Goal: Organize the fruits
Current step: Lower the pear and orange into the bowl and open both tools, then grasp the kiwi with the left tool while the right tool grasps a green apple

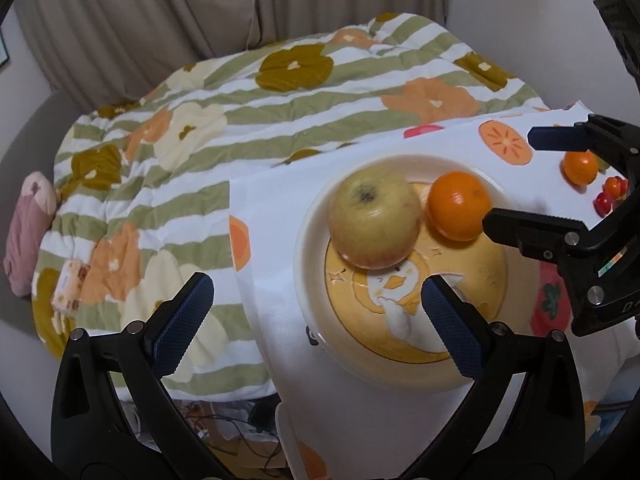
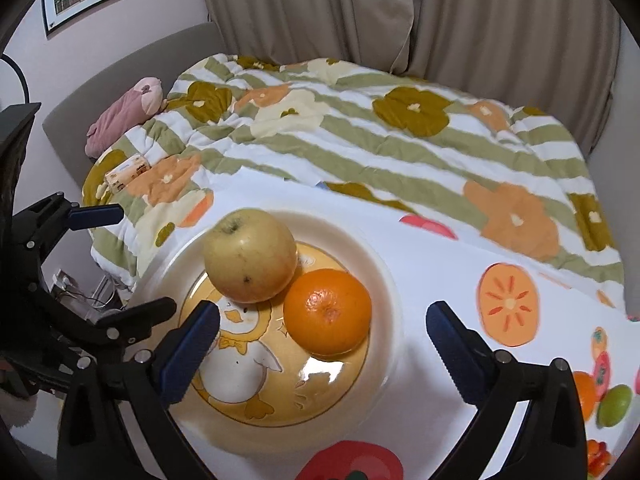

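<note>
So the apple (image 2: pixel 250 256) and orange (image 2: pixel 328 312) are sitting touching each other on the plate (image 2: pixel 384 280) with the duck drawing, apple toward the plate's far-left side and orange just right of it, and the plate's on a white fruit-print cloth (image 2: pixel 440 264). Off past the plate's right edge there's a second small orange (image 1: pixel 580 167) plus a few tiny red fruits (image 1: pixel 608 196) on the cloth. Both claws are spread wide with nothing in them: the right gripper (image 2: pixel 322 354) hangs over the plate's near side, the left gripper (image 1: pixel 316 322) over its left rim, and beyond the plate is a striped flowery quilt (image 2: pixel 360 136).
</note>
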`<state>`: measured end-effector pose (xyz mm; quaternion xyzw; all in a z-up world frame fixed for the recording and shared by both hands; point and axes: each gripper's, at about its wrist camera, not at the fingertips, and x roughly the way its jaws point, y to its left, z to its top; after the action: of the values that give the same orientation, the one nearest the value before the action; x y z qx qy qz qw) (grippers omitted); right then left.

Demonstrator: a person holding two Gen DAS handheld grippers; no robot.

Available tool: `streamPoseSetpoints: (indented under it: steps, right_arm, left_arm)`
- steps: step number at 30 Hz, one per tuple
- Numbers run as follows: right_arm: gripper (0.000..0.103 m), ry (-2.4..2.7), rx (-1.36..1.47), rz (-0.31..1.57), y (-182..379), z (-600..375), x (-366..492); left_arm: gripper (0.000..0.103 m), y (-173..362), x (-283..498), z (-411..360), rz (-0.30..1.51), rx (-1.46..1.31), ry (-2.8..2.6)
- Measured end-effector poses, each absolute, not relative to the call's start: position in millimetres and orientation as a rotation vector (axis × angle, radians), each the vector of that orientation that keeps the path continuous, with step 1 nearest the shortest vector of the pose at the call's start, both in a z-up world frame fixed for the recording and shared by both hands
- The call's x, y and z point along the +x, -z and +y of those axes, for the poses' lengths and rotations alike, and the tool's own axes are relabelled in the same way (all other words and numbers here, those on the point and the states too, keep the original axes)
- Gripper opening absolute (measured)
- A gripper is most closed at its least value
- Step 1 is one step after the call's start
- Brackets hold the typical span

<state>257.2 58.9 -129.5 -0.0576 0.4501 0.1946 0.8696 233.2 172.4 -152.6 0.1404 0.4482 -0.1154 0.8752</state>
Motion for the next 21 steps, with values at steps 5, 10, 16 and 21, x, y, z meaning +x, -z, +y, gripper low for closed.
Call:
streamPoseSetpoints:
  steps: [5, 10, 16, 21]
  right_arm:
    - [0.103, -0.387, -0.096, 0.899, 95.7, 49.0, 238.9]
    - [0.103, -0.384, -0.02, 0.864, 62.6, 27.6, 212.6]
    - [0.103, -0.349, -0.024, 0.816, 32.3, -11.2, 170.4]
    - [0.103, -0.311, -0.049, 0.79, 19.8, -53.1, 140.9]
  left_arm:
    - [0.103, 125.0, 217.5, 162.3, 0.892, 0.302, 0.242]
    - [0.103, 100.2, 194.4, 148.4, 0.863, 0.287, 0.201]
    - [0.103, 79.9, 162.1, 127.5, 0.853, 0.215, 0.155]
    - [0.103, 70.6, 136.4, 94.3, 0.838, 0.181, 0.157]
